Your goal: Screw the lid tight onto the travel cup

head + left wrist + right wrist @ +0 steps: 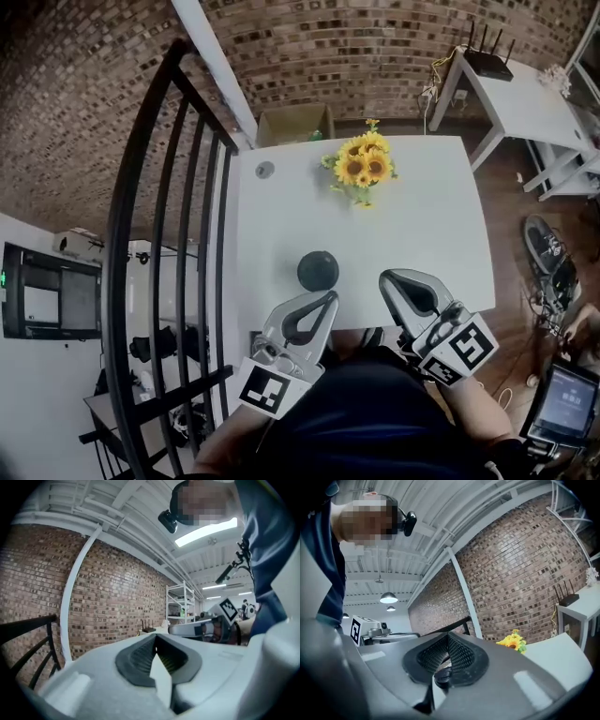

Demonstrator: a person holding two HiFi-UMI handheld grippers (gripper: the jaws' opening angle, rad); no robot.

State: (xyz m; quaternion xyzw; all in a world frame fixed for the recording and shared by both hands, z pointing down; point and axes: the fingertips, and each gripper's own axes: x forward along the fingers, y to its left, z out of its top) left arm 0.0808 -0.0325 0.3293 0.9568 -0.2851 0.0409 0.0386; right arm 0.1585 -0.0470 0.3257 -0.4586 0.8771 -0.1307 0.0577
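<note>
The black travel cup (318,271) stands on the white table (422,234) near its front edge, seen from above with its dark round top on it. My left gripper (328,298) hovers just in front of the cup, its jaws shut with nothing between them. To the right of the cup my right gripper (387,279) is also shut and holds nothing. In the left gripper view the closed jaws (155,637) point up past the brick wall. In the right gripper view a dark round shape (442,676), likely the cup, shows low between the shut jaws (448,637).
A bunch of sunflowers (361,167) stands at the far middle of the table, and a small grey disc (264,170) lies at its far left. A black railing (178,244) runs along the left. A white side table with a router (487,64) is at the back right.
</note>
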